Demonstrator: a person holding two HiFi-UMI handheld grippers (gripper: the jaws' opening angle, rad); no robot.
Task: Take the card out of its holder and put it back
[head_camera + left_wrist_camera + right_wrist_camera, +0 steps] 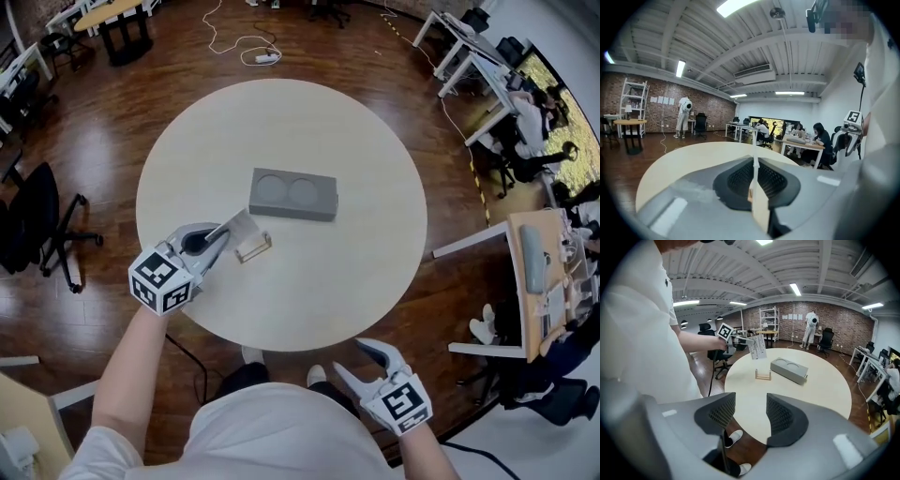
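In the head view my left gripper [219, 238] is shut on a pale card [242, 225], held above the table, just left of the small wooden card holder [254, 248]. The holder stands with nothing in its slot. The left gripper view shows the card [755, 161] edge-on, pinched between the black pads [736, 180]. From the right gripper view, the card [758, 347] hangs above and slightly left of the holder [763, 375], carried by the left gripper [746, 340]. My right gripper [359, 368] is open and holds nothing, off the table's near edge, above the floor.
A grey block [292, 194] with two round recesses lies past the holder, near the middle of the round table [375, 272]. Office chairs [42, 225], desks [544, 281] and seated people ring the table. A cable [246, 47] trails on the wooden floor.
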